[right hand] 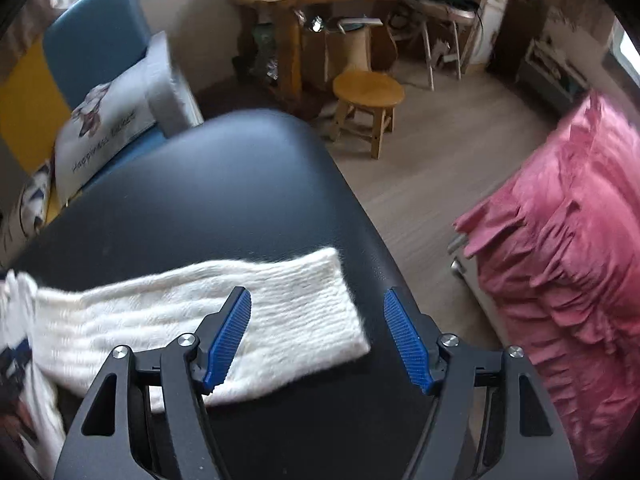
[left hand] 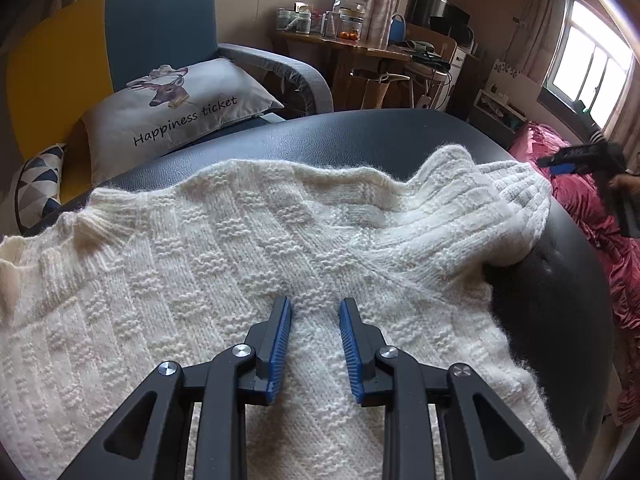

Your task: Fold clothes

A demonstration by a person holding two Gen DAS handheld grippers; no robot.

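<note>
Sweater [left hand: 240, 248] lay across the black table [left hand: 380, 136]; left gripper [left hand: 315, 308] and right gripper [right hand: 317, 300], lower frame, hovered spread, pinching nothing.

Sweater [left hand: 240, 240] cut off at lower frame edge.

black grippers [left hand: 315, 304], blue ribbed pads [right hand: 232, 340], silver screws
</note>
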